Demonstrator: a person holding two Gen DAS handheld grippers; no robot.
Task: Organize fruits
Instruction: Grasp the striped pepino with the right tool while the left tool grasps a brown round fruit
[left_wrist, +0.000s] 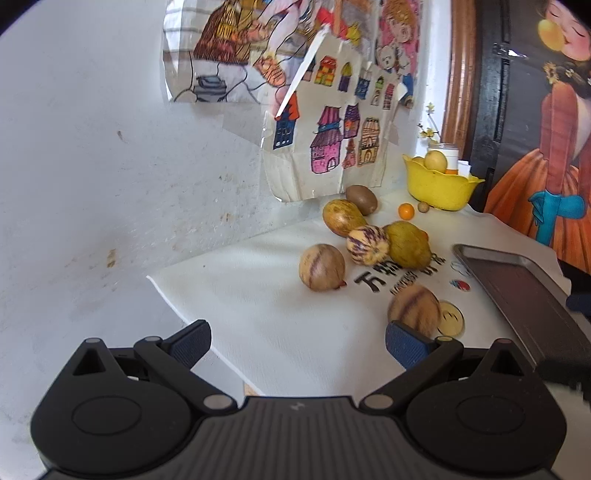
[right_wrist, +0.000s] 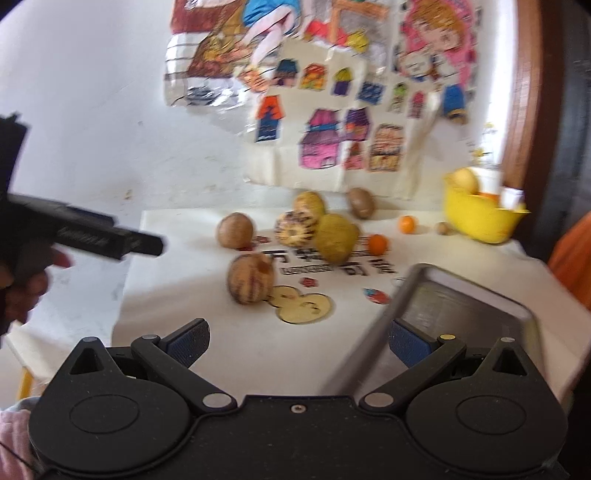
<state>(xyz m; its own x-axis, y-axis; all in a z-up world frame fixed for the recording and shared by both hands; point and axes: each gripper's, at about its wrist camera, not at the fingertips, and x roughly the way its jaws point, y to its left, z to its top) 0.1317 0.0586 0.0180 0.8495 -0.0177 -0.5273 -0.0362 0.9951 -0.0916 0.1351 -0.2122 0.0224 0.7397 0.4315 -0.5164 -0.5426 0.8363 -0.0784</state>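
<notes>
Several fruits lie on a white cloth (left_wrist: 266, 317): a striped tan melon (left_wrist: 322, 267), a purple-striped one (left_wrist: 367, 245), a green-yellow fruit (left_wrist: 408, 243), a kiwi (left_wrist: 362, 199), a small orange (left_wrist: 406, 211). Another striped melon (left_wrist: 413, 308) (right_wrist: 251, 278) lies nearest, blurred. A grey metal tray (left_wrist: 524, 295) (right_wrist: 461, 306) sits at the right. A yellow bowl (left_wrist: 439, 184) (right_wrist: 480, 218) holds fruit at the back. My left gripper (left_wrist: 297, 345) is open and empty above the cloth. My right gripper (right_wrist: 299, 341) is open and empty, its right finger over the tray's edge.
Children's drawings (left_wrist: 332, 140) hang on the white wall behind the fruits. A painted figure panel (left_wrist: 546, 147) stands at the right. The left gripper body and the hand holding it (right_wrist: 74, 236) show at the left of the right wrist view. The cloth's left edge (left_wrist: 173, 299) drops off.
</notes>
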